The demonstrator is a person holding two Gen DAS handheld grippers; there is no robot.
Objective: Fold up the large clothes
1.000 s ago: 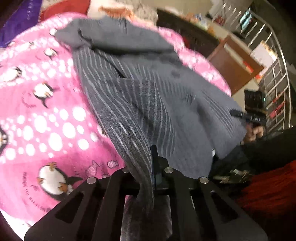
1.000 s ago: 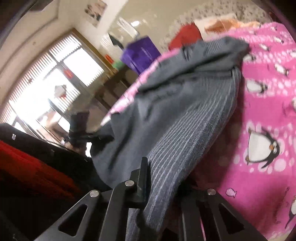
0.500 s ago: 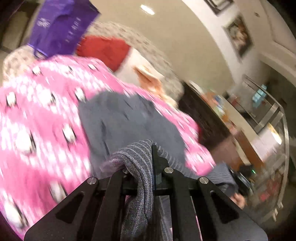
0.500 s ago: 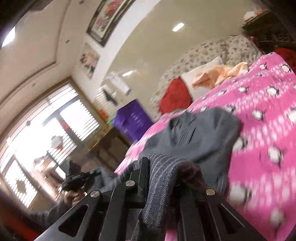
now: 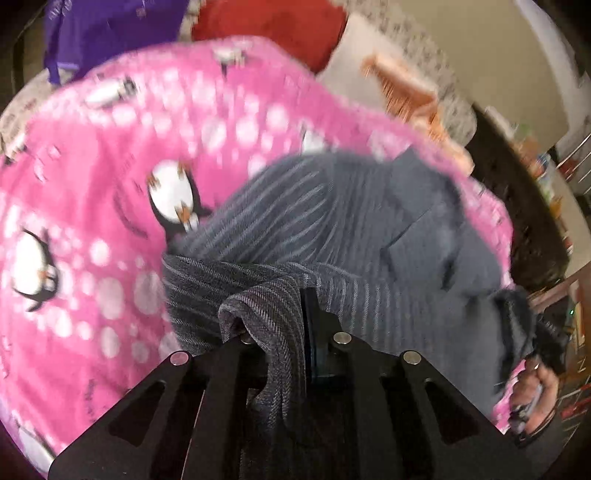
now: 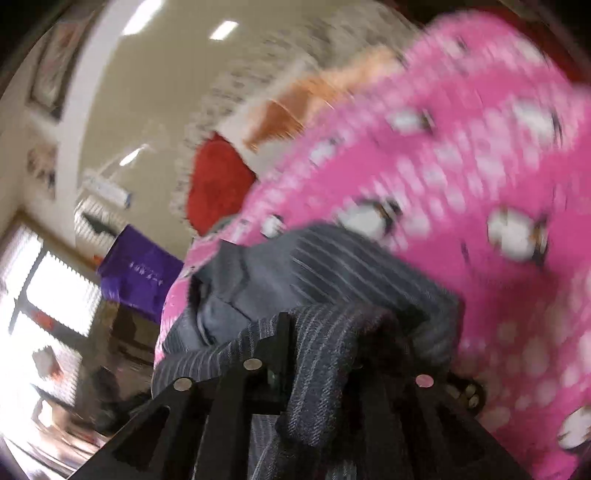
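Note:
A large grey pinstriped garment (image 5: pixel 332 229) lies doubled over on a pink penguin blanket (image 5: pixel 92 206). My left gripper (image 5: pixel 299 310) is shut on a bunched edge of the garment, which drapes over its fingers. My right gripper (image 6: pixel 306 332) is shut on another edge of the same garment (image 6: pixel 332 269), low over the blanket (image 6: pixel 461 155). The right gripper and the hand holding it show at the right edge of the left wrist view (image 5: pixel 532 354). Both views are blurred by motion.
At the head of the bed are a red cushion (image 5: pixel 269 26), a white pillow with an orange cloth (image 5: pixel 406 92) and a purple bag (image 5: pixel 110 22). Dark furniture (image 5: pixel 524 206) stands beside the bed. A bright window (image 6: pixel 44 295) is at the left.
Both grippers have carried the garment's lower edge up and forward over its upper part, then come down toward the blanket. The garment now lies doubled over.

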